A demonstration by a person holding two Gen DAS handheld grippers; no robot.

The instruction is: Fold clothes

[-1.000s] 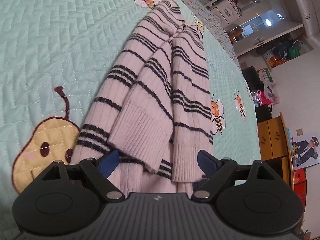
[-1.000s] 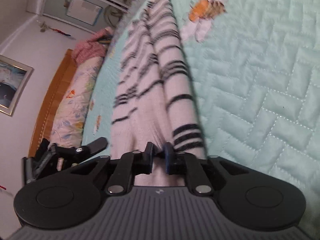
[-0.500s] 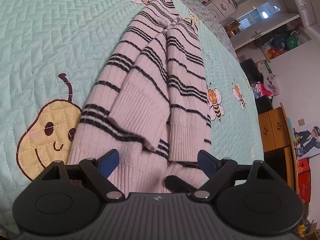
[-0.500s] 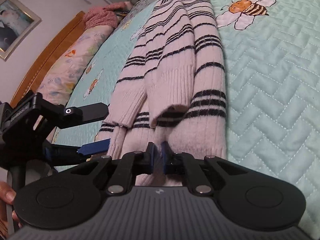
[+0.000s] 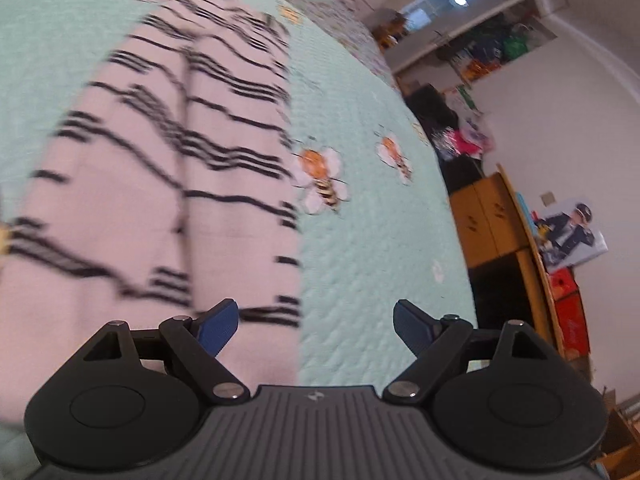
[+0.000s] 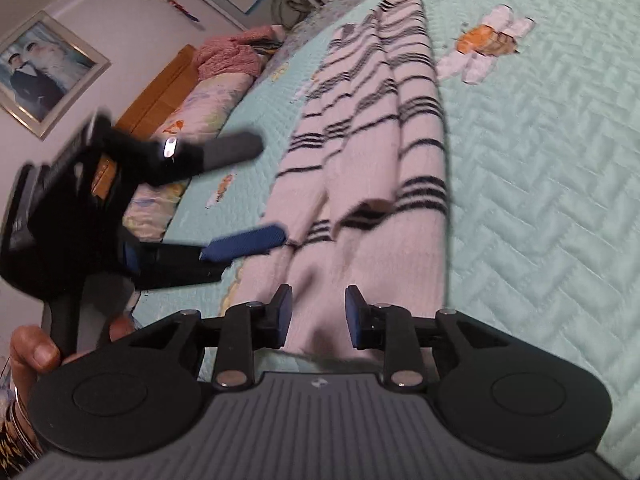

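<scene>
1. Right wrist view gives me the widest read: the mint-green quilted bedspread with bee and flower appliqués (image 6: 540, 152) fills the scene, and it is what everything lies on.
2. On it lies the pale pink knit sweater with thin black stripes (image 6: 372, 128), already narrowed into a long strip with both sleeves folded in over the body. Its near hem end lies just under my tools and the far end runs away toward the pillows.
3. I judge the lengthwise folds done and the step in hand to be the changeover to the crosswise fold.
4. My left gripper (image 5: 316, 320) has its blue pads wide apart with nothing between them. It sits over the sweater's edge, one pad above the knit and the other above the bedspread.
5. My right gripper (image 6: 318, 312) is opening its jaws. The hem lies below the gap, but the pads do not press on it, so I count the cloth as let go.
6. Next, I think I need both tools at the near hem, one on each corner, to pinch through all layers, lift evenly and carry that end toward the far end without spilling the tucked sleeves.
7. Both views are blurred, so I cannot tell how neat the hem corners lie.
</scene>
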